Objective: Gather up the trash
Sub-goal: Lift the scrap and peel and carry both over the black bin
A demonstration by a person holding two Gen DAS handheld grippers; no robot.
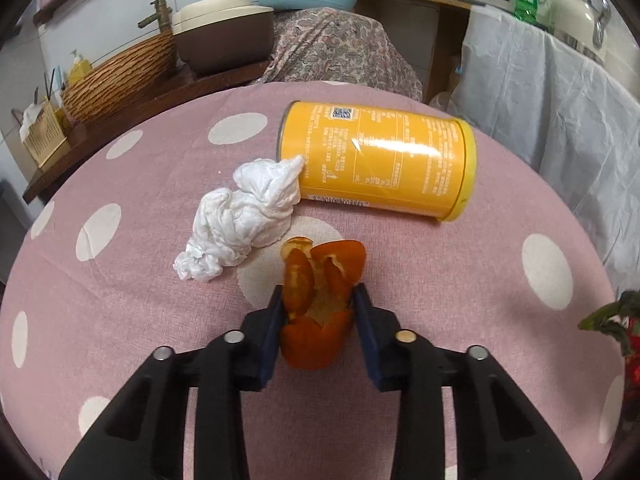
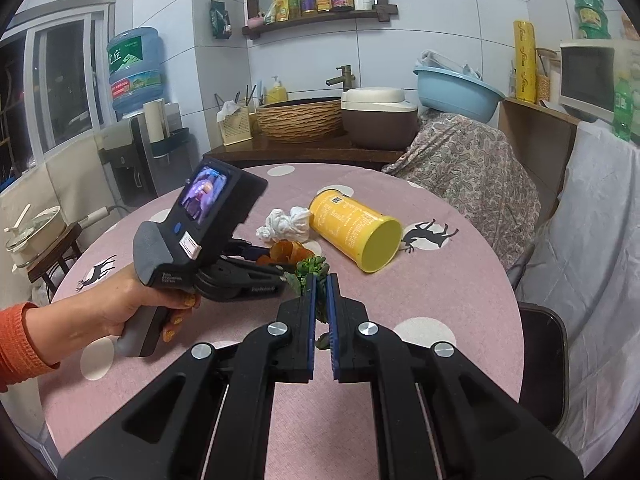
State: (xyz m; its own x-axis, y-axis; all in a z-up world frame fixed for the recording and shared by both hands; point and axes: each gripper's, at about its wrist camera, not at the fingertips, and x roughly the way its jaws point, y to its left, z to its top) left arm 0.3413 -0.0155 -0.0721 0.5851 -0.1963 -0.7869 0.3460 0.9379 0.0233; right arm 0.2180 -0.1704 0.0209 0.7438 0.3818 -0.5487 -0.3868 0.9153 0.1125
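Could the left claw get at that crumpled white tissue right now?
Probably not yet: the left claw is shut on the orange peel. The tissue lies close ahead with nothing over it.

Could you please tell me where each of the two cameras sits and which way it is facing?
Left wrist: on the left gripper, looking down at the orange peel it grips on the table; only the gripper's own fingers show.
Right wrist: on the right gripper, shut on green leafy scrap, facing across the table; the left hand shows.
Shared: peel, crumpled tissue, yellow can.
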